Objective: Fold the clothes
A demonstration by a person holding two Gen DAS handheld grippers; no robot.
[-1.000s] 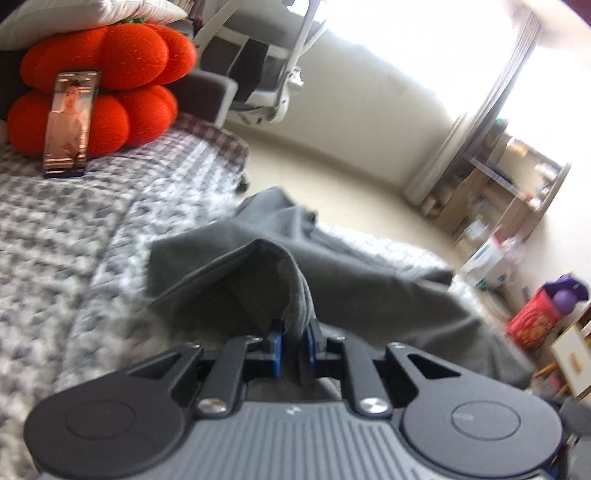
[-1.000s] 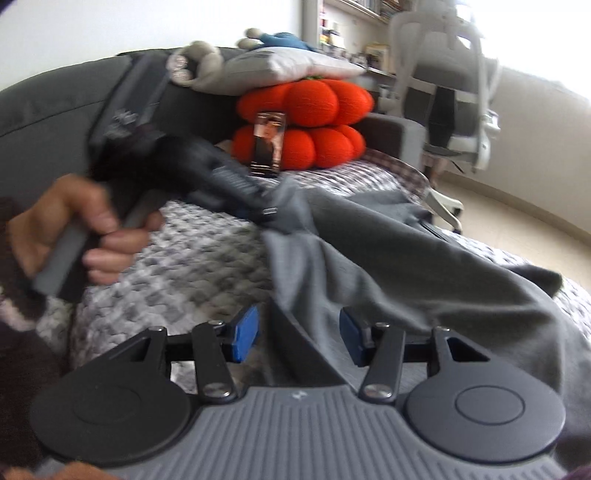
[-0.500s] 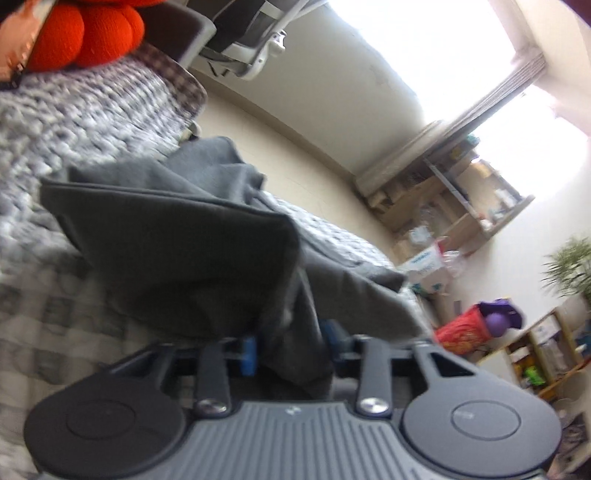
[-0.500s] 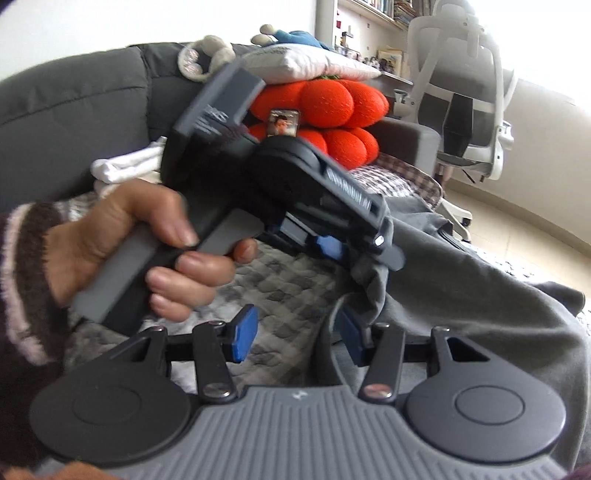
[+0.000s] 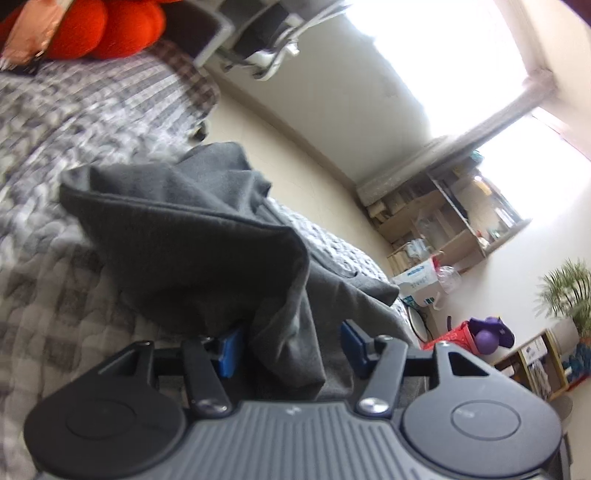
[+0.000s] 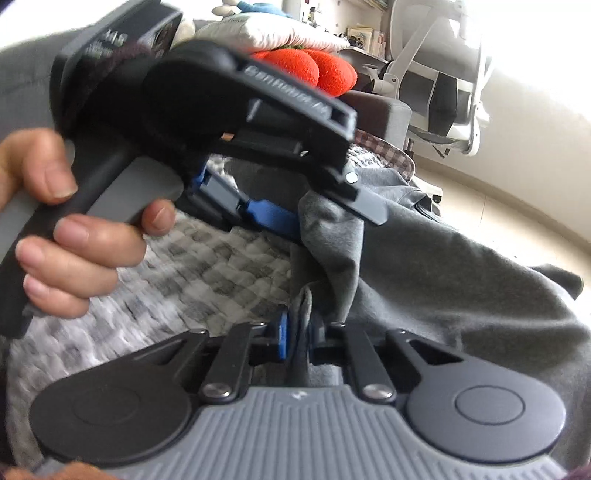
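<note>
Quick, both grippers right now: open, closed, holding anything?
Left gripper: open, just widened; grey garment loose between its fingers.
Right gripper: just closed, gripping the grey garment's edge.

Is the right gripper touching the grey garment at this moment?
Touching. The right wrist view shows the right gripper with its blue pads closed on a fold of the grey garment, the cloth pinched between them with no gap.

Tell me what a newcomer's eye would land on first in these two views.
First, the person's hand with the left gripper filling the upper left of the right wrist view, its jaws just opened, loose around the grey garment. Below it, the right gripper has just closed on a fold of that cloth. Behind, the orange plush cushion glows on the checked blanket.
</note>
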